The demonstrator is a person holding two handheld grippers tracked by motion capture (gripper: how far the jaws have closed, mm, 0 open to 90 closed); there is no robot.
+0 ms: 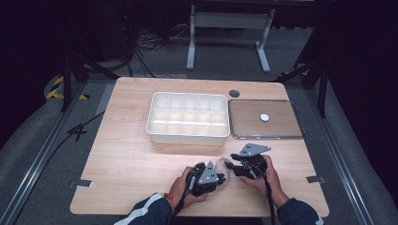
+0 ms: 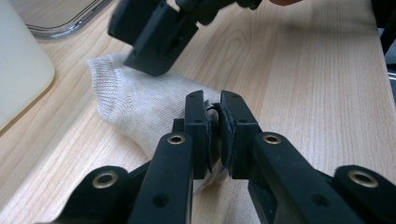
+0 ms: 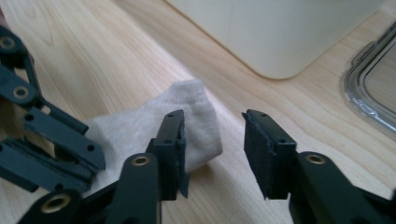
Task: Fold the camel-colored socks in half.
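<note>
Item: beige sock [image 2: 140, 100], knit, lying flat on the wooden table [image 1: 126, 159] near its front edge, between the two grippers and just in front of the divided tray.
Left gripper [image 2: 213, 133]: jaws clamped on a fold of the sock's fabric, pinning one end so that the other gripper has something to work against.
Right gripper [image 3: 212, 149]: jaws parted, nothing between them; the left-hand jaw in its own view rests at the sock's rounded end, the other stands over bare wood. Judged to be lining up for a grasp on that free end.
Hands: one hand [image 1: 180, 185] on each gripper, forearms entering from the table's near edge, close together in the high view.
White compartment tray [image 1: 187, 117]: open grid of cells, empty as far as can be seen; set behind the sock, likely the place the sock is meant for.
Clear lid [image 1: 265, 119]: lies flat just beside the tray, on its right, with a small white disc on it; off the tray so the cells stay reachable.
Step in hand: probably folding or bundling the sock before storing it.
</note>
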